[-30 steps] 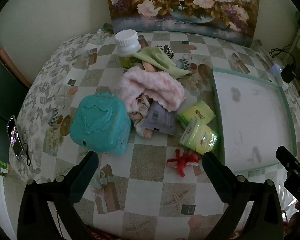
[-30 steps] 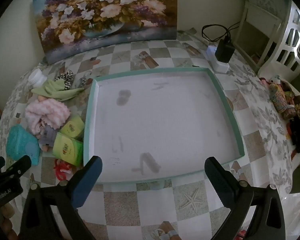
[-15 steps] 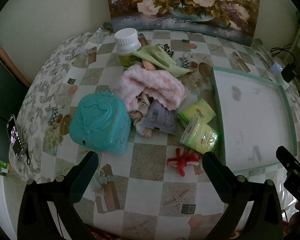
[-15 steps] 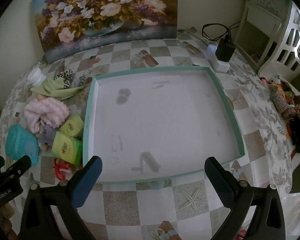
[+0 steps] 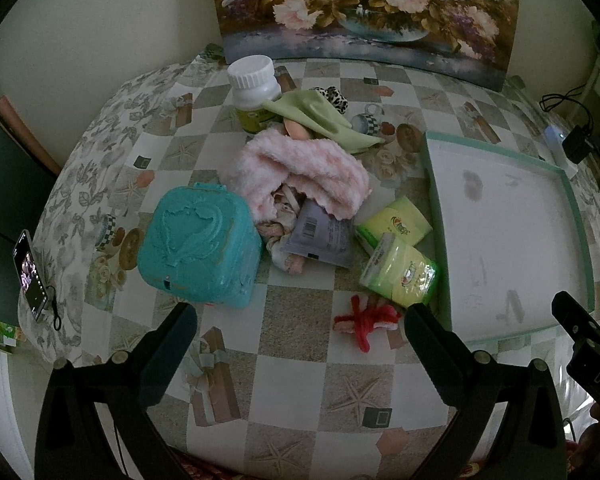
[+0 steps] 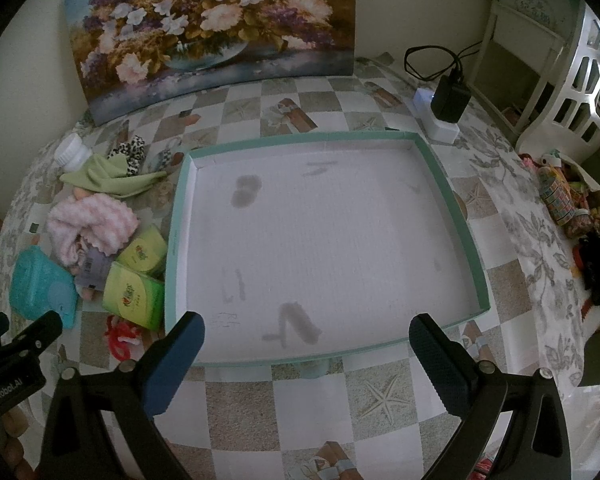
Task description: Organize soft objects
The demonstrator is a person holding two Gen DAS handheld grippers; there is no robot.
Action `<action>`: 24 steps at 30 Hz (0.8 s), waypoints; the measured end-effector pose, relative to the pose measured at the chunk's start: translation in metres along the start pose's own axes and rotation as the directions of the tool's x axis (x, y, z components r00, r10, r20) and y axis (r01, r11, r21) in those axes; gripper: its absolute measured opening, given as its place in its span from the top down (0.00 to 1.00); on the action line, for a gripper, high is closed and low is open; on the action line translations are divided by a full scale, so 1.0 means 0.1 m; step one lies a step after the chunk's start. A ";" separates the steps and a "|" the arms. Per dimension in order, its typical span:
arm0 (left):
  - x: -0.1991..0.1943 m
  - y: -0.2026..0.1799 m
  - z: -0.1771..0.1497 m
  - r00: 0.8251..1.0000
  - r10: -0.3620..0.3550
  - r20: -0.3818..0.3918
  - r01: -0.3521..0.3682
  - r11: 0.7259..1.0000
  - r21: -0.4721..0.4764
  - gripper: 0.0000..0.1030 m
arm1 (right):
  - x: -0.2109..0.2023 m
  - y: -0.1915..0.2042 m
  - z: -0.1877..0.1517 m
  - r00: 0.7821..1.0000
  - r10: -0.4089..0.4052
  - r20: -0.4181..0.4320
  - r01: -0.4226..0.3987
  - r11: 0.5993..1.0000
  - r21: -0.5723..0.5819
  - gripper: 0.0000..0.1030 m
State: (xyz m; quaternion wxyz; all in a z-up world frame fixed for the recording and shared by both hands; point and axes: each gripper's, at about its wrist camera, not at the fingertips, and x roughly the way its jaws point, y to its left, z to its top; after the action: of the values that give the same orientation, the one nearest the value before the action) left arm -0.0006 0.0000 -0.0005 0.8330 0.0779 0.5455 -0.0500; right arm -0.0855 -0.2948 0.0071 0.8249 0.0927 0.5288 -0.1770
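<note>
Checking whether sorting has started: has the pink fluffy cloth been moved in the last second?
No. The pink fluffy cloth lies in the same spot beside the turquoise case, under the green cloth. Both tongs hover open, touching nothing.

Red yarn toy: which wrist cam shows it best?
Left wrist. The red yarn toy lies whole and unobstructed on the tablecloth, ahead of the open left gripper, near the tissue packs. In the right wrist view it is small, at the frame's left, beside the tray.
</note>
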 end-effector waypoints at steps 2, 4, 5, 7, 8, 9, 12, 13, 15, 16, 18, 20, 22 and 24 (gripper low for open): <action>0.00 0.00 0.00 1.000 0.000 0.000 0.000 1.000 0.000 0.00 | 0.00 0.00 0.00 1.000 0.000 -0.001 0.000 1.000 0.000 0.00; 0.00 0.00 0.00 1.000 0.000 0.000 0.000 1.000 0.000 0.00 | 0.00 0.00 0.00 1.000 0.000 -0.001 0.000 1.000 0.000 0.00; 0.00 0.00 0.00 1.000 0.000 0.000 0.000 1.000 0.000 0.00 | 0.00 0.00 0.00 1.000 0.000 -0.001 0.000 1.000 0.000 0.00; 0.00 0.00 0.00 1.000 0.000 0.000 0.000 1.000 0.000 0.00 | 0.00 0.00 0.00 1.000 0.000 -0.001 0.000 1.000 0.000 0.00; 0.00 0.00 0.00 1.000 -0.001 0.000 0.001 1.000 0.000 0.00 | 0.00 0.00 0.00 1.000 0.000 -0.001 0.000 1.000 0.000 0.00; 0.00 0.00 0.00 1.000 0.000 0.000 0.000 1.000 -0.001 0.00 | 0.00 0.00 0.00 1.000 0.000 -0.002 0.000 1.000 0.000 0.00; 0.00 0.00 0.00 1.000 0.000 -0.001 0.000 1.000 0.000 0.00 | 0.00 0.00 0.00 1.000 0.000 -0.001 0.000 1.000 -0.001 0.00; 0.00 0.00 0.00 1.000 -0.001 -0.001 0.001 1.000 0.000 0.00 | 0.00 0.00 0.01 1.000 0.000 -0.002 0.000 1.000 -0.001 0.00; 0.00 0.00 0.00 1.000 -0.001 0.000 0.001 1.000 0.000 0.00 | 0.00 0.00 0.00 1.000 0.000 -0.002 0.000 1.000 -0.001 0.00; 0.00 0.00 0.00 1.000 -0.001 0.000 0.001 1.000 0.000 0.00 | 0.00 0.00 0.00 1.000 0.000 -0.001 0.000 1.000 -0.001 0.00; 0.00 0.00 0.00 1.000 -0.001 -0.002 0.001 1.000 0.000 0.00 | 0.00 0.00 0.01 1.000 0.000 -0.002 0.000 1.000 -0.001 0.00; 0.00 0.00 0.00 1.000 -0.002 -0.002 0.002 1.000 0.000 0.00 | 0.00 0.00 0.01 1.000 0.000 -0.002 0.000 1.000 -0.001 0.00; -0.01 0.00 0.00 1.000 -0.005 -0.001 0.005 1.000 -0.002 0.00 | 0.00 0.00 0.01 1.000 0.000 -0.002 0.000 1.000 -0.001 0.00; -0.01 0.00 -0.01 1.000 -0.011 0.002 0.011 1.000 -0.008 0.00 | 0.00 0.00 0.01 1.000 0.000 -0.002 0.000 1.000 -0.002 0.00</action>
State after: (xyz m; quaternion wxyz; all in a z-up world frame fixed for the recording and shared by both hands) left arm -0.0019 -0.0002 -0.0003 0.8336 0.0716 0.5451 -0.0524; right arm -0.0848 -0.2950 0.0076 0.8245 0.0922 0.5296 -0.1765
